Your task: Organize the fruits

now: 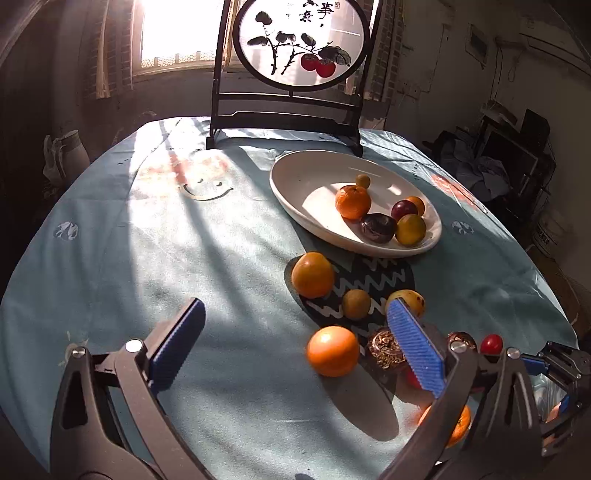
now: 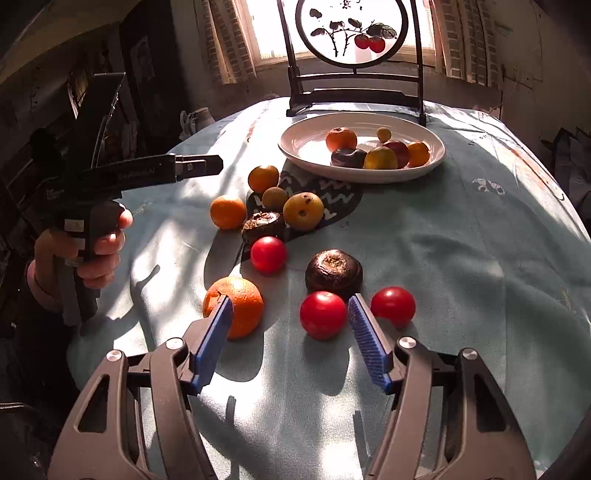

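Note:
A white oval plate (image 1: 295, 192) (image 2: 306, 146) holds several fruits at the far side of the table. More fruits lie loose on the cloth: an orange (image 1: 332, 350) (image 2: 228, 211), a persimmon (image 1: 312, 274), a yellow fruit (image 2: 303, 211), dark wrinkled fruits (image 2: 334, 272), red tomatoes (image 2: 323, 315) (image 2: 393, 305) and a big orange (image 2: 236, 306). My left gripper (image 1: 295, 325) is open and empty, just left of the orange. My right gripper (image 2: 291, 314) is open and empty; the big orange and one red tomato sit around its fingertips.
A dark wooden stand with a round painted screen (image 1: 295, 40) (image 2: 351, 33) stands at the table's far edge behind the plate. The round table wears a light blue cloth (image 1: 147, 240). The left gripper's body and the hand holding it (image 2: 103, 192) hover over the table's left side.

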A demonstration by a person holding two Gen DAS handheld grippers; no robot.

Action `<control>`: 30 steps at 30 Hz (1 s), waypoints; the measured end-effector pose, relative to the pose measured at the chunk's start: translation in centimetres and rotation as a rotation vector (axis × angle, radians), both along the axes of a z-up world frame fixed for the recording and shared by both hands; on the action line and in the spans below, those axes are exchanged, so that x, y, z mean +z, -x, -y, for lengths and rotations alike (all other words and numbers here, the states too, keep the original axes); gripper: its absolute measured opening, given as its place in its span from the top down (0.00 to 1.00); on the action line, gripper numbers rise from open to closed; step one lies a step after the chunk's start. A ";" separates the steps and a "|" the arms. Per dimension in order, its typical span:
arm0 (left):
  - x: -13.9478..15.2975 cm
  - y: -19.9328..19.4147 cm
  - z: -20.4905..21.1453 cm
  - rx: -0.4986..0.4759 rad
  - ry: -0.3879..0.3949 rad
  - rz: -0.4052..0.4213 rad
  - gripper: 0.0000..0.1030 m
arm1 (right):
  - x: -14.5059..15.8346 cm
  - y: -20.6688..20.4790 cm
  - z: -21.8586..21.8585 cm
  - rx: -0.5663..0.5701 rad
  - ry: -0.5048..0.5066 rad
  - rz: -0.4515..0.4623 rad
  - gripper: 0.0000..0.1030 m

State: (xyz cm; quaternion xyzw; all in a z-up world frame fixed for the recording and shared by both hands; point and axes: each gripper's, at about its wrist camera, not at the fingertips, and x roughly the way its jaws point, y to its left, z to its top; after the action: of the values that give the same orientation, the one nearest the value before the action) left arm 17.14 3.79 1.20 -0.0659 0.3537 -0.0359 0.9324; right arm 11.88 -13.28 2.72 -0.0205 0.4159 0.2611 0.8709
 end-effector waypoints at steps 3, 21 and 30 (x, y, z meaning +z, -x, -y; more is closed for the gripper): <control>-0.5 0.0 -0.2 0.004 0.000 -0.024 0.02 | -0.6 0.0 -0.6 -0.033 0.077 0.014 0.43; -0.6 0.4 0.0 -0.017 0.000 -0.028 0.02 | -2.2 -2.1 0.6 -0.102 0.032 -0.088 0.71; -0.9 3.2 3.4 -0.319 0.033 -0.041 0.03 | -1.3 -1.8 3.3 -0.147 -0.152 -0.073 0.71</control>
State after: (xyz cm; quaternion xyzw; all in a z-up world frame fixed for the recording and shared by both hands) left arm 13.91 0.39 0.27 -0.0249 0.3782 -0.1881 0.9061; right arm 13.70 -16.58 1.37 0.0858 0.4267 0.2279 0.8710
